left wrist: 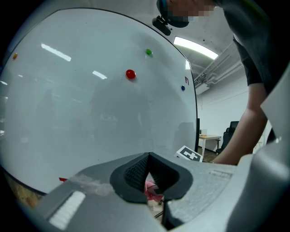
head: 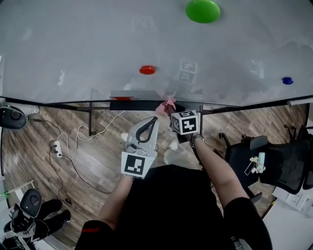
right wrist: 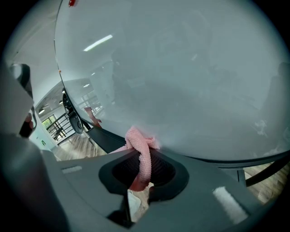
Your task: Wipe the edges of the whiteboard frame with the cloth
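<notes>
The right gripper (head: 172,111) has its fingers (right wrist: 164,169) pressed together on the pink cloth (right wrist: 141,146): a strip of it runs down between the dark ribbed pads, and a bunched knot stands out past the tips, touching the whiteboard (head: 98,49) at the lower edge, just where the panel meets the dark frame (right wrist: 105,138). The left gripper (head: 154,119) hangs just beside it, below the frame and apart from the board; its fingers (left wrist: 136,172) meet at the tips and pinch nothing, and the pink seen through the slit between them in the left gripper view is the cloth in the other gripper beyond. The head view alone shows the whole layout: the frame (head: 234,108) running across under the board, the cloth (head: 167,103) against it near the middle, both forearms reaching up from below, a black chair (head: 279,166) at the right and the wooden floor (head: 88,161) with a white cable. It also shows a green magnet (head: 202,10), a red magnet (head: 147,70) and a blue magnet (head: 287,80) on the board; the left gripper view catches the same three, while the right gripper view sees only bare board above the cloth
</notes>
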A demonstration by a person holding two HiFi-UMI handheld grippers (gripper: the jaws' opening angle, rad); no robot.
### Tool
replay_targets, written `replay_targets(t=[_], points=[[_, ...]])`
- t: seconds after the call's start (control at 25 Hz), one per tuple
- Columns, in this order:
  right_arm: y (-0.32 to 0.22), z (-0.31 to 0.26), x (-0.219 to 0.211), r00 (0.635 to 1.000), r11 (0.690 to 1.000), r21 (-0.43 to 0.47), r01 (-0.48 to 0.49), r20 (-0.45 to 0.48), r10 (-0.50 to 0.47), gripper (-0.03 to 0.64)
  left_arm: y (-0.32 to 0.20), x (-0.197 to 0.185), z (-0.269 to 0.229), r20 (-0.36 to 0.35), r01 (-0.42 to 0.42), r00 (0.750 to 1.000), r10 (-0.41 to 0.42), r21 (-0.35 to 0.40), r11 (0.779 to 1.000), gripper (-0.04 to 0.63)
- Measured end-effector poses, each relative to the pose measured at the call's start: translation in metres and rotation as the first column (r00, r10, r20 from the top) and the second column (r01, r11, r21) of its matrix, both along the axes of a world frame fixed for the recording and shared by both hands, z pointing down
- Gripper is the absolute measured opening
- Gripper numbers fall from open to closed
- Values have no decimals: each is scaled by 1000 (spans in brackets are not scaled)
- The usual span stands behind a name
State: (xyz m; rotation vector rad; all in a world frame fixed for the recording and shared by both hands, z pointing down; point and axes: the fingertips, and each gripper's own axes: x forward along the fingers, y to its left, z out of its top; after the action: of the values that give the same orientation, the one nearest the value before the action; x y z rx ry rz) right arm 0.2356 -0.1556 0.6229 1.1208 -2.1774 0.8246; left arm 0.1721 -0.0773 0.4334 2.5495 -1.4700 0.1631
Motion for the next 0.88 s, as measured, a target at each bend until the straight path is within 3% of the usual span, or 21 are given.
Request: replay_targets(t=[0.88], points=[[-3, 1, 28, 999, 999, -5, 43, 16, -43, 55, -1, 38, 2, 2, 32, 999, -32, -4, 999, 0]])
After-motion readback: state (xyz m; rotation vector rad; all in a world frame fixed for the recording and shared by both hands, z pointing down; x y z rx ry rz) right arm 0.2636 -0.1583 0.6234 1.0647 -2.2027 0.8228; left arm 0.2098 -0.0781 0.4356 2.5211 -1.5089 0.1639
